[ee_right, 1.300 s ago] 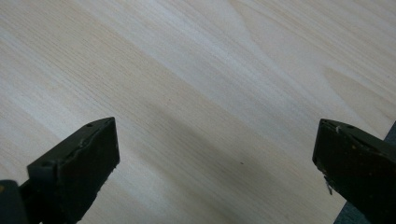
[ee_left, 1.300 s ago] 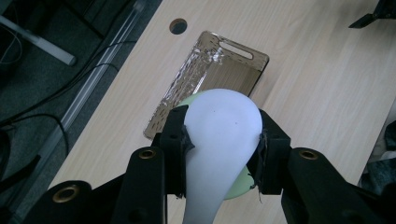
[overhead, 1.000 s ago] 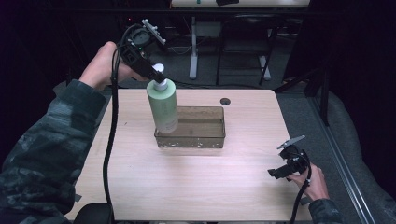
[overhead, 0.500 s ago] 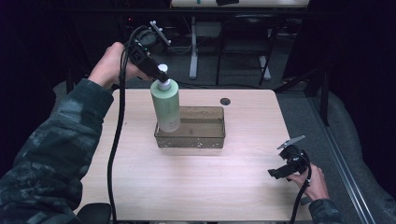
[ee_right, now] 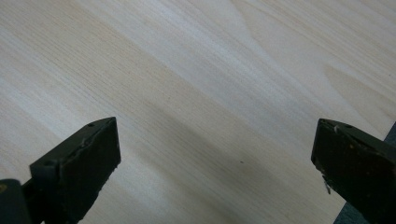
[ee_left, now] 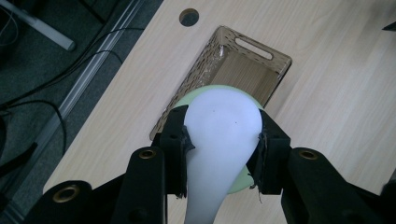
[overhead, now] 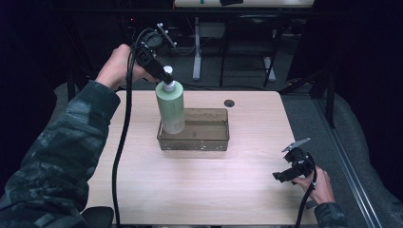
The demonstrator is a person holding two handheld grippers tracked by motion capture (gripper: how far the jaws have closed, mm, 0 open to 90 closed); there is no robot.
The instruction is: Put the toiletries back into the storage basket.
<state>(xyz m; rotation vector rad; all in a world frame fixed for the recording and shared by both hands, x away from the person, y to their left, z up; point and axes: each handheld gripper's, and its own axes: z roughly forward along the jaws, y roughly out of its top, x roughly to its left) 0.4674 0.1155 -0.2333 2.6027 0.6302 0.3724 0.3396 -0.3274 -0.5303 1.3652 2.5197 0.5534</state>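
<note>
While the left gripper (overhead: 164, 76) comes in from the far left corner of the table (overhead: 199, 190), its two black jaws are closed on the white pump cap (ee_left: 219, 140) of a pale green bottle (overhead: 171, 107), one jaw on each side of the cap. In the left gripper view the pads (ee_left: 180, 144) press against the white cap, and the green shoulder of the bottle shows just under it. The bottle stands upright, with its lower part inside the left end of a brownish transparent tray (overhead: 209, 142), close to the left wall of the tray. Whether its bottom touches the floor of the tray I cannot tell.

No brand, label or writing can be read on the bottle or on the tray.

The tray lies near the middle of the table, with rows of small holes in its walls and a slot handle (ee_left: 254, 48) at its short end. Beyond it there is a round cable hole (overhead: 229, 103) in the table top. The right gripper (overhead: 285, 175) is at the near right corner of the table, well apart from the tray; its jaws stand wide open over bare wood and hold nothing. The black cable (overhead: 121, 142) of the left gripper hangs down across the left part of the table. Nothing stands between the bottle and the rest of the tray.
</note>
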